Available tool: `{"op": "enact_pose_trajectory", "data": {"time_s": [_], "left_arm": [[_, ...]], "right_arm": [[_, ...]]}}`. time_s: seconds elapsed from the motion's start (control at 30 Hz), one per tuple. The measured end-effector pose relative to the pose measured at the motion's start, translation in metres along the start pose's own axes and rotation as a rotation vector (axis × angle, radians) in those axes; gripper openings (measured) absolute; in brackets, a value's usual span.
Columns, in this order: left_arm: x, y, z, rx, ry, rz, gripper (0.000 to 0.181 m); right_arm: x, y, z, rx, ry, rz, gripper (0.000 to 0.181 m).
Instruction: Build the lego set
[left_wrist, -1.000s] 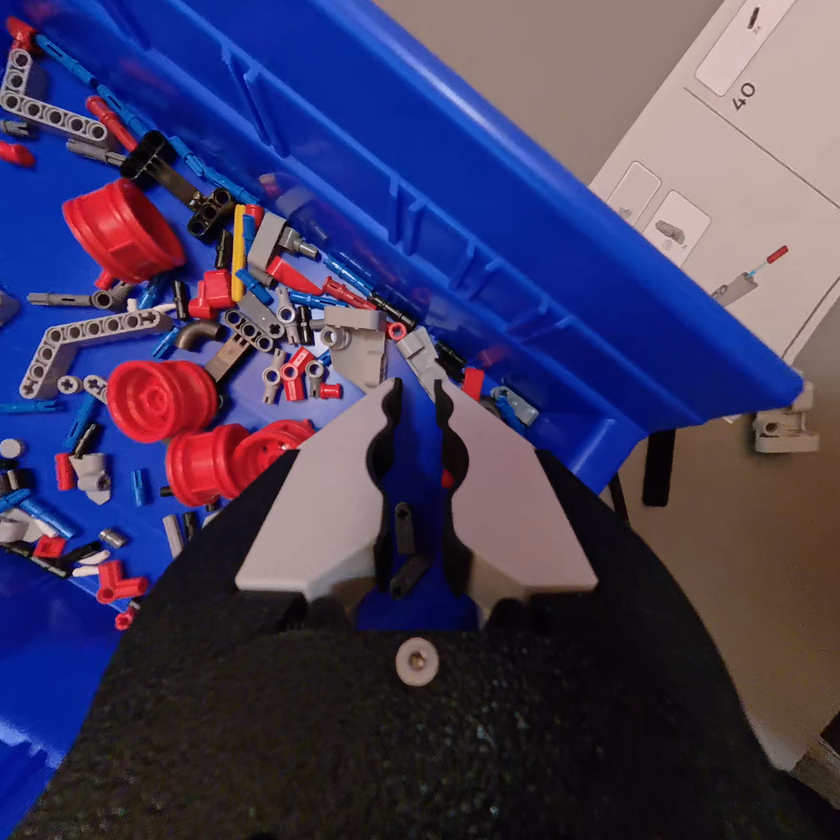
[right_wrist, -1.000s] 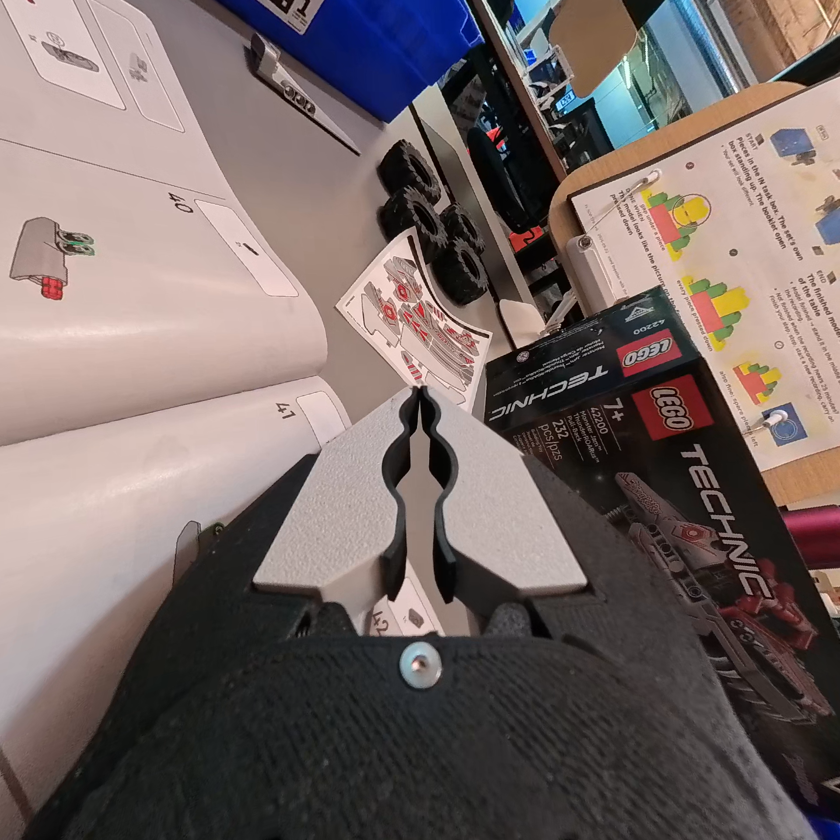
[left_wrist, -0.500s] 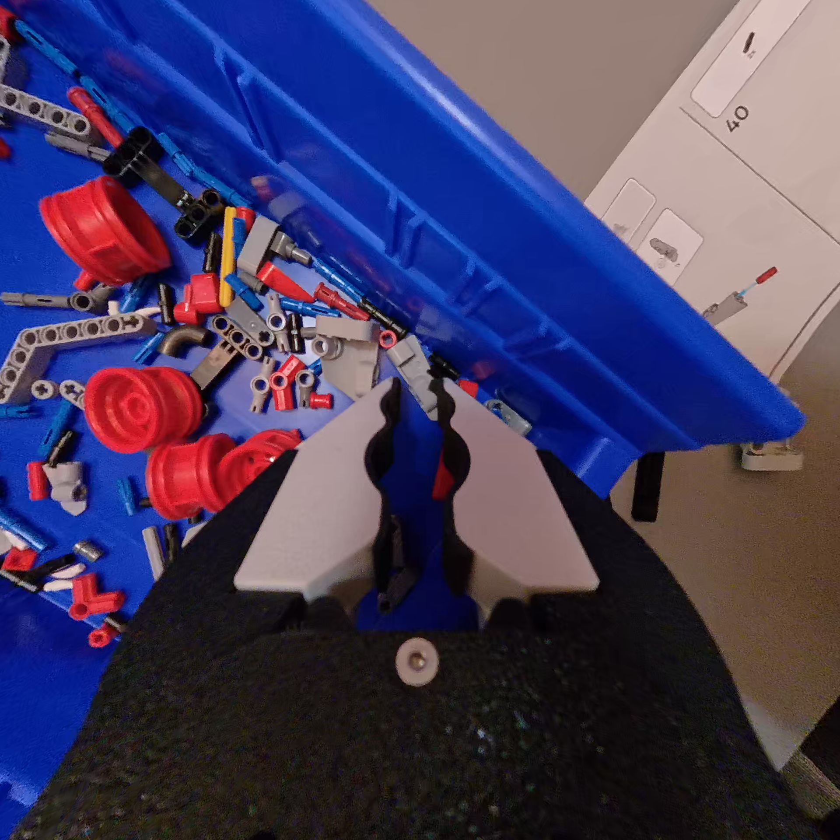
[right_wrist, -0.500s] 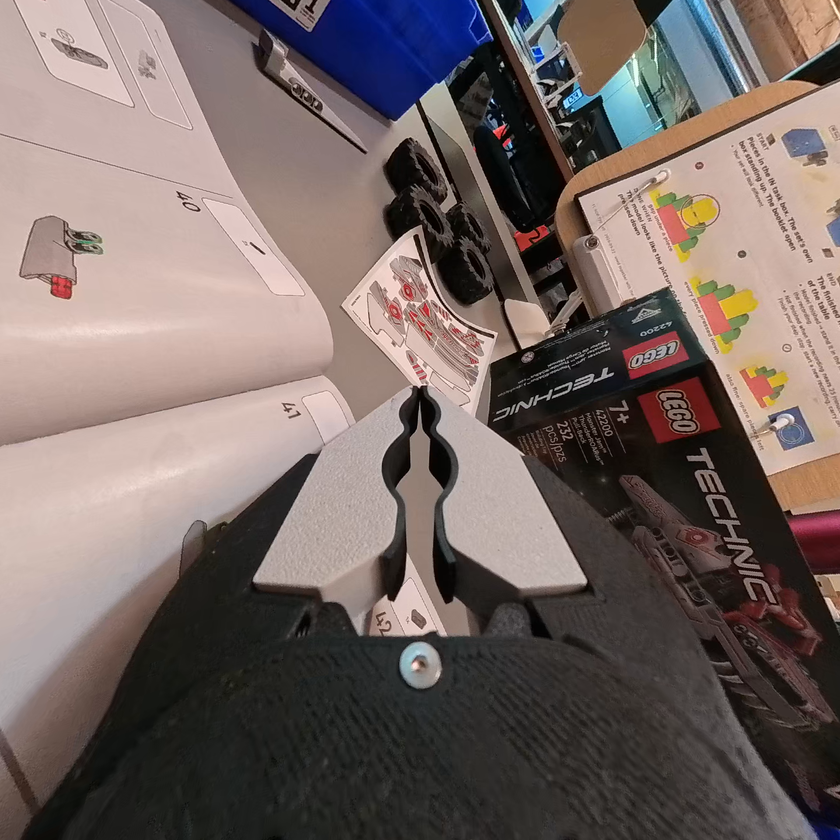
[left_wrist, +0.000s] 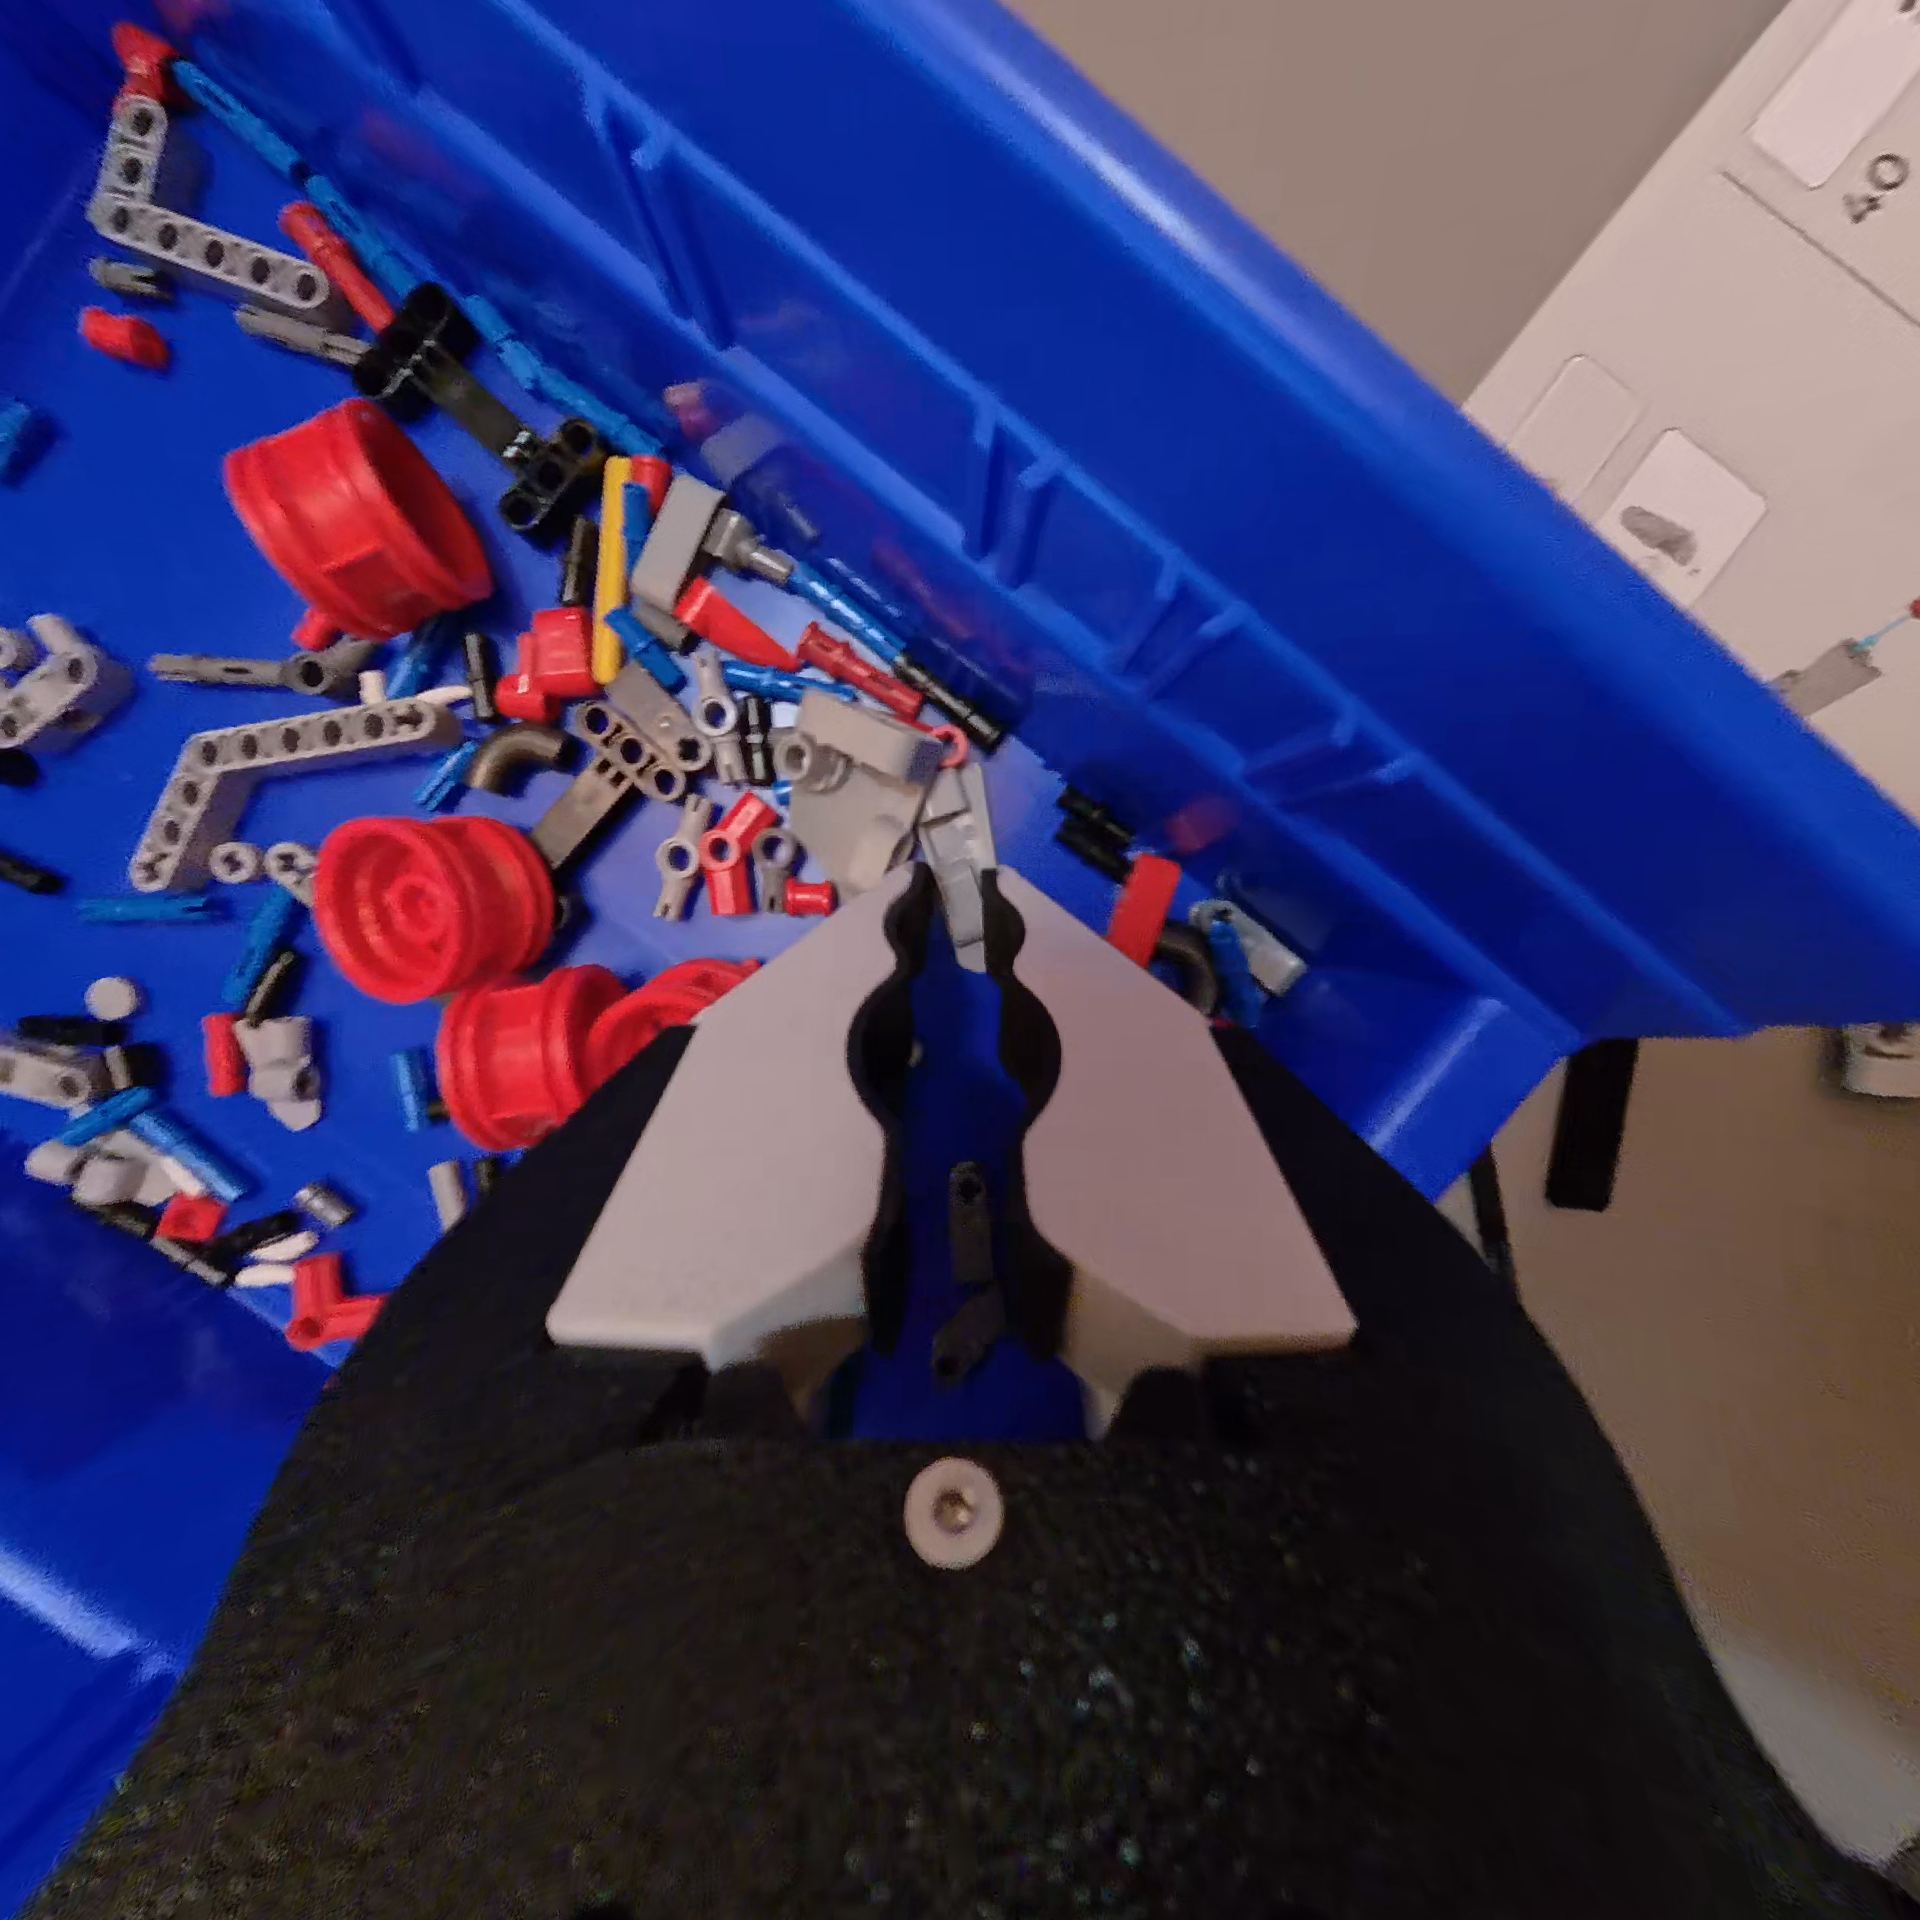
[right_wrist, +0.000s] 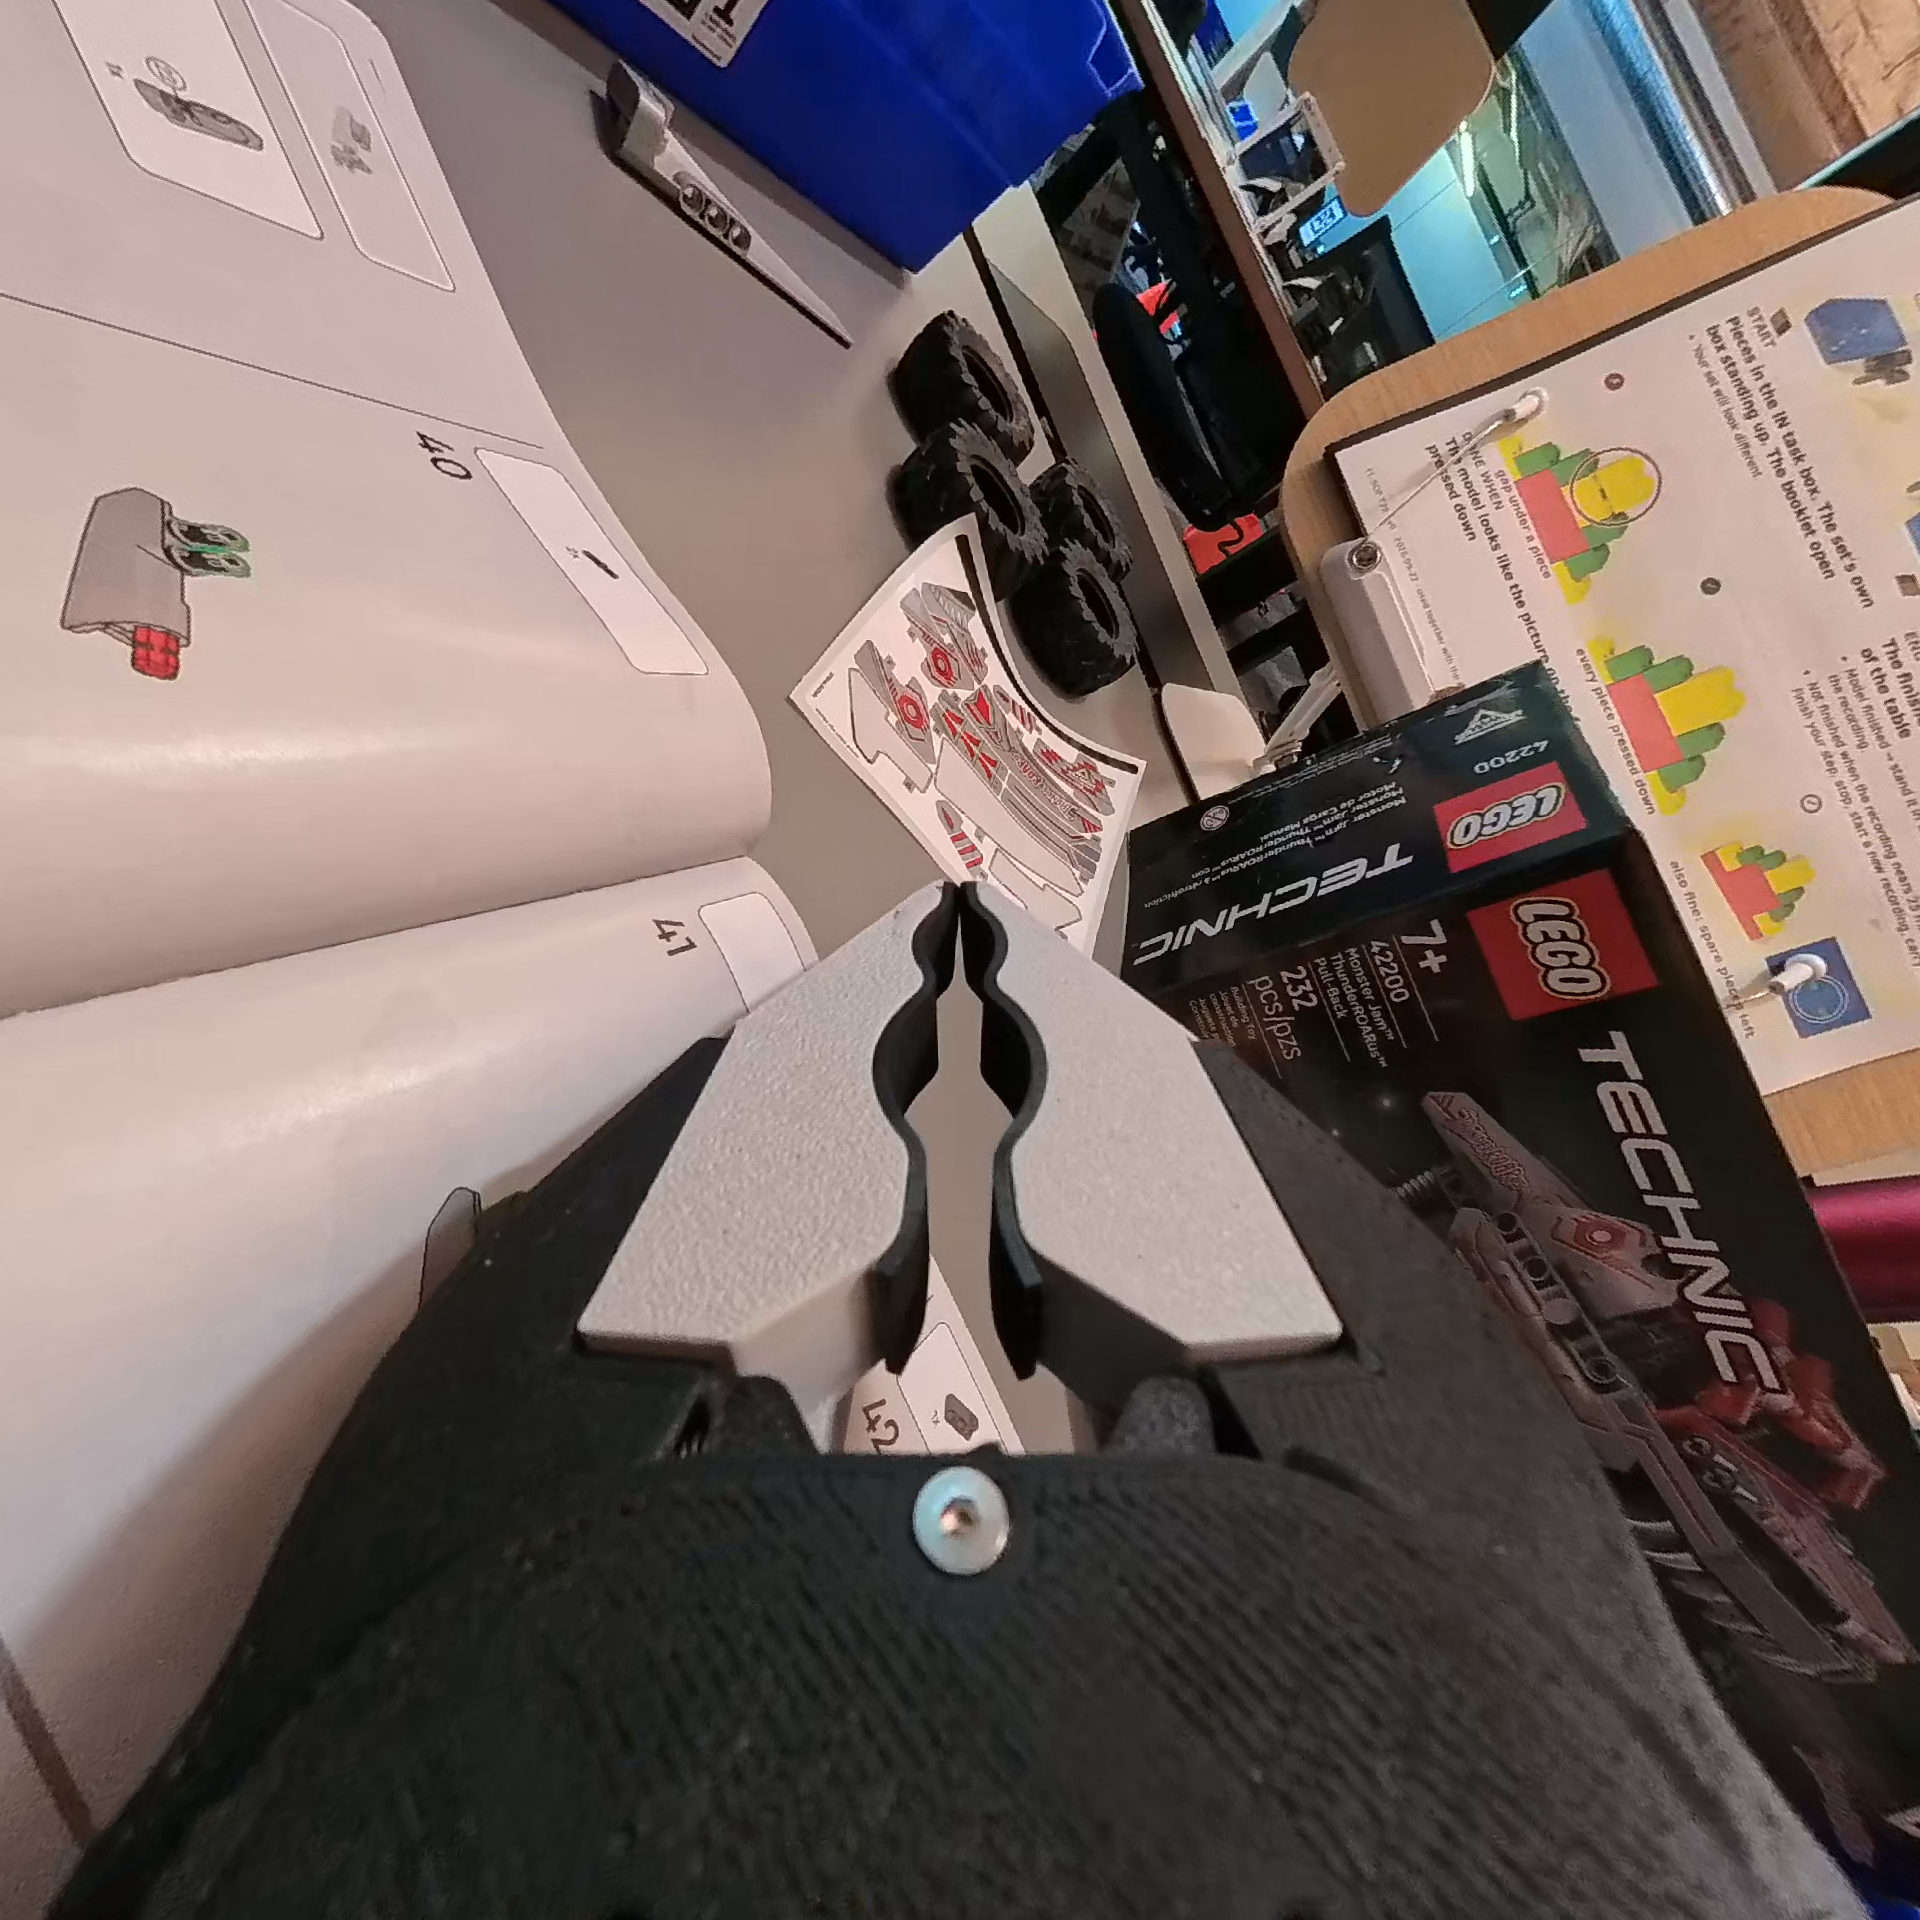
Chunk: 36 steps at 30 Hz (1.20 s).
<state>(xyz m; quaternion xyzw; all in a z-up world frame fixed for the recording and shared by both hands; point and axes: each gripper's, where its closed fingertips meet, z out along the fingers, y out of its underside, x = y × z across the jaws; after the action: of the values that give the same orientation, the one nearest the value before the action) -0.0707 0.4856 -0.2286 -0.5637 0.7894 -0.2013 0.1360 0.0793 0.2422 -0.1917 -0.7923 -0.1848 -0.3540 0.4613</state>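
Note:
A blue bin (left_wrist: 1039, 364) holds loose lego parts: red wheel hubs (left_wrist: 353, 520), grey angled beams (left_wrist: 281, 758), a grey panel (left_wrist: 862, 800), and several pins and connectors. My left gripper (left_wrist: 956, 894) is low inside the bin near its right wall. Its jaws are nearly together around a small grey piece (left_wrist: 961, 862) that stands between the tips. A black connector (left_wrist: 971, 1236) lies on the bin floor under the jaws. My right gripper (right_wrist: 958, 899) is shut and empty, held above the open instruction booklet (right_wrist: 364, 727).
Black tyres (right_wrist: 1008, 520), a sticker sheet (right_wrist: 966, 748) and the black set box (right_wrist: 1455, 987) lie right of the booklet. A grey beam (right_wrist: 707, 208) lies by the bin (right_wrist: 883, 104). A board with a printed sheet (right_wrist: 1714, 623) stands behind the box. The booklet also shows in the left wrist view (left_wrist: 1766, 364). Some 30 cm of space lies between my two pairs of fingers.
My left gripper's jaws have narrowed, and the small grey piece now sits between the tips, tilted up from the pile. The right gripper has barely moved.

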Motion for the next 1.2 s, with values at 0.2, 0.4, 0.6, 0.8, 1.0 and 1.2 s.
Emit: {"op": "enact_pose_trajectory", "data": {"time_s": [0.2, 0.4, 0.6, 0.8, 1.0, 1.2], "left_arm": [[-0.008, 0.001, -0.002, 0.012, -0.041, 0.046, 0.005], [-0.006, -0.008, -0.011, 0.089, -0.042, 0.132, 0.005], [-0.006, -0.04, -0.062, 0.339, -0.16, 0.234, 0.005], [0.073, -0.085, -0.105, 0.549, -0.24, 0.656, 0.004], [0.209, -0.076, -0.056, 0.481, 0.045, 1.073, 0.005], [0.263, -0.032, -0.008, 0.286, 0.203, 1.3, 0.004]], "right_arm": [[0.0, 0.0, 0.0, 0.002, -0.001, 0.002, 0.0], [0.001, -0.002, -0.001, 0.009, -0.002, 0.007, 0.0], [-0.01, -0.009, -0.006, 0.033, -0.128, 0.078, 0.0], [-0.058, -0.033, -0.05, 0.13, -0.56, 0.176, 0.003], [-0.086, -0.059, -0.096, 0.253, -0.659, 0.086, 0.0], [-0.094, -0.064, -0.12, 0.326, -0.722, 0.121, 0.0]]}}
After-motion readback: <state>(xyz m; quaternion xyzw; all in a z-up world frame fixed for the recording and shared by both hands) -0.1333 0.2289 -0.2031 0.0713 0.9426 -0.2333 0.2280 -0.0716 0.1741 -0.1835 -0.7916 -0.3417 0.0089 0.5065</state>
